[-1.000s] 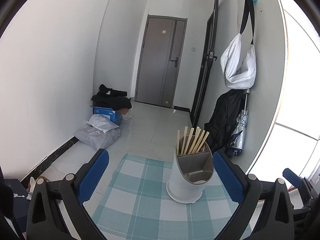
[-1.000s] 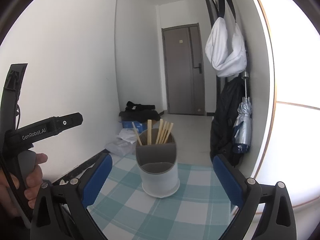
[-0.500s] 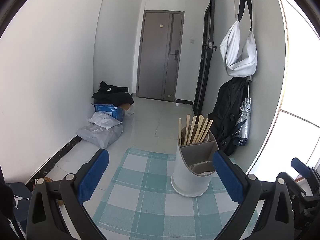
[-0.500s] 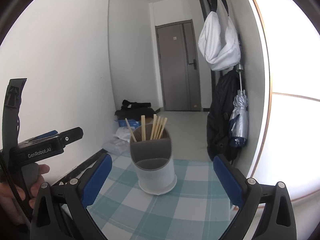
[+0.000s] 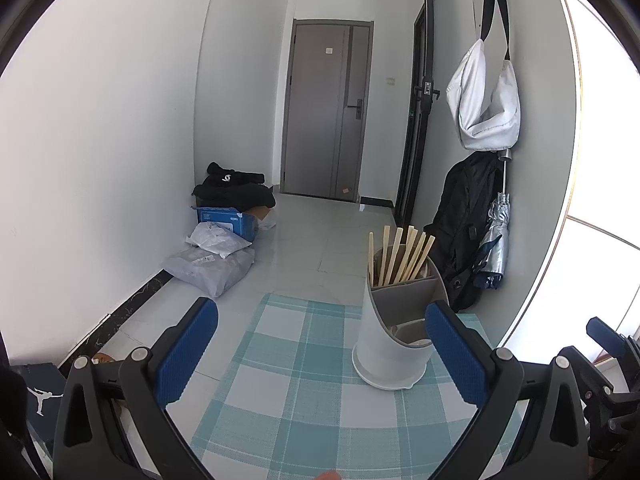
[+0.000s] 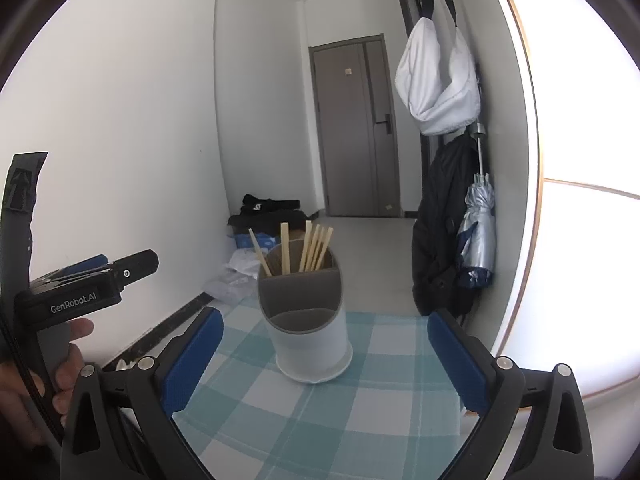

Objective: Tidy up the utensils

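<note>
A white and grey utensil holder (image 5: 394,336) (image 6: 306,320) stands on the teal checked cloth (image 5: 304,392) (image 6: 360,396). Several wooden chopsticks (image 5: 402,256) (image 6: 308,246) stand upright in its rear compartment; its front compartments show nothing. My left gripper (image 5: 322,354) is open and empty, with the holder just inside its right finger. My right gripper (image 6: 324,360) is open and empty, with the holder between its fingers but farther off. The left gripper's body (image 6: 80,288), held by a hand, shows at the left of the right wrist view.
The table's far edge drops to a tiled floor. Bags and a blue box (image 5: 224,236) lie by the left wall. A black backpack (image 5: 460,232), a folded umbrella (image 6: 478,232) and a white bag (image 5: 484,100) hang on the right wall. A grey door (image 5: 326,108) is at the back.
Both grippers have shifted slightly left, so the holder sits further right in both views. Both stay open and empty.
</note>
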